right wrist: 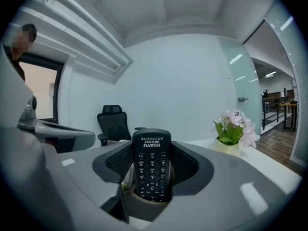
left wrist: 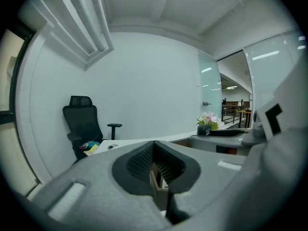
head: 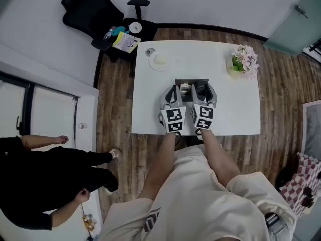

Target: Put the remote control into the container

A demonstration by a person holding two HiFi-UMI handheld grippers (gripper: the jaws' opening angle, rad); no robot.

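Black remote point(right wrist: 152, 165) stands upright, bottom end in the container point(head: 191, 81) at the middle of the table point(head: 241, 109). Right tongs point(right wrist: 151, 150) grip its sides, left tongs point(left wrist: 154, 148) are clenched on the container's wall. Release it leaning and it'll probably flop out.

The left tool point(head: 174, 92) and right tool point(head: 203, 89) cover most of the container point(head: 198, 81); only its back rim shows. The remote's point(right wrist: 152, 162) lower end is hidden behind the right tool's body, and whether the pads point(right wrist: 185, 163) press it cannot be told. Things point(head: 123, 38) on the chair point(head: 88, 9) are too small to name.
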